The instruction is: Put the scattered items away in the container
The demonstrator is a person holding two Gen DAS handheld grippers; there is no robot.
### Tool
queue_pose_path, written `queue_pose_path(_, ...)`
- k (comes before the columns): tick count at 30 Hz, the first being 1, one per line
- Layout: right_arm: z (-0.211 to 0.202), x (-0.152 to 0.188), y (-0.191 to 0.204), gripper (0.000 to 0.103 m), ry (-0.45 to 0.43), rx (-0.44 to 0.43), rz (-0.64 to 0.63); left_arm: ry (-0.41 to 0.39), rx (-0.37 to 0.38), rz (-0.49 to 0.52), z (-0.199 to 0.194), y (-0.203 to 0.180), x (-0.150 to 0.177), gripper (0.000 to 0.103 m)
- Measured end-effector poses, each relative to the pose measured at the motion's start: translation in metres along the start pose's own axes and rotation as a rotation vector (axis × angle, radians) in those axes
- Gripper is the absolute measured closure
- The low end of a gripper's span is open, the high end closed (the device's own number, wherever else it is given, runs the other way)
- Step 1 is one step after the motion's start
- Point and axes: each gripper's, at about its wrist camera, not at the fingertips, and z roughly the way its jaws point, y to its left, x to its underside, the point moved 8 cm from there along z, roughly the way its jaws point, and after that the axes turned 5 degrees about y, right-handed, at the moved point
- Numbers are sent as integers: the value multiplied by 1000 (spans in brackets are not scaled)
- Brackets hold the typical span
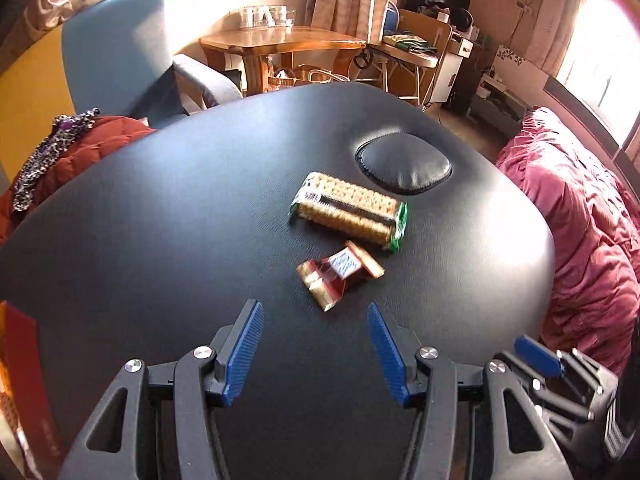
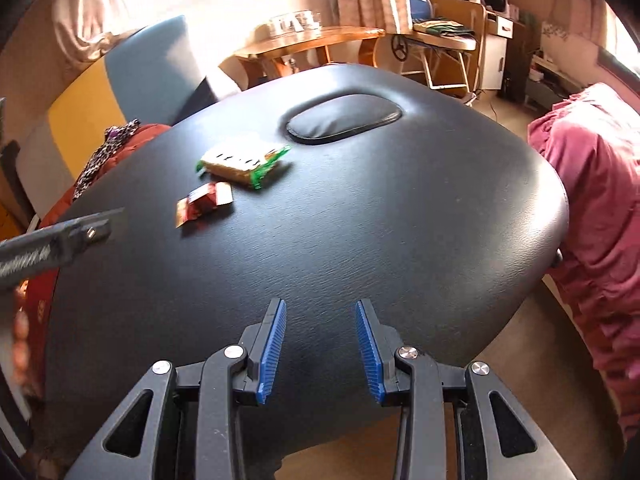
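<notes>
With your left gripper (image 1: 315,312) spread and empty above the flat snack wrapper (image 1: 340,274), you may just skid it across the slick table (image 1: 160,220).

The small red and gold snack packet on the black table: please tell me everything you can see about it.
The small red and gold packet looks like a shiny foil or plastic wrapper, dark red in the middle with gold ends and a small white label. It appears crumpled and bent rather than flat. It lies on the black padded table, just nearer the cameras than the green cracker pack, whether touching it cannot be told. No gripper touches it; the open left gripper is close in front of it. In the right wrist view it shows again.
</notes>
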Motion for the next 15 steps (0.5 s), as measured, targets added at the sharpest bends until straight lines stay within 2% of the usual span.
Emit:
queue_pose_path(8,8,-21,-19,60,-18,26,1,37,7,-2,54,-13,-37,47)
queue_pose_path(11,9,-32,-25,60,-29,36,-3,55,-4,18,69,-14,-38,48)
queue_pose_path(15,28,-66,0,60,-30,-22,-70,58,-9,28,71,-7,-25,48)
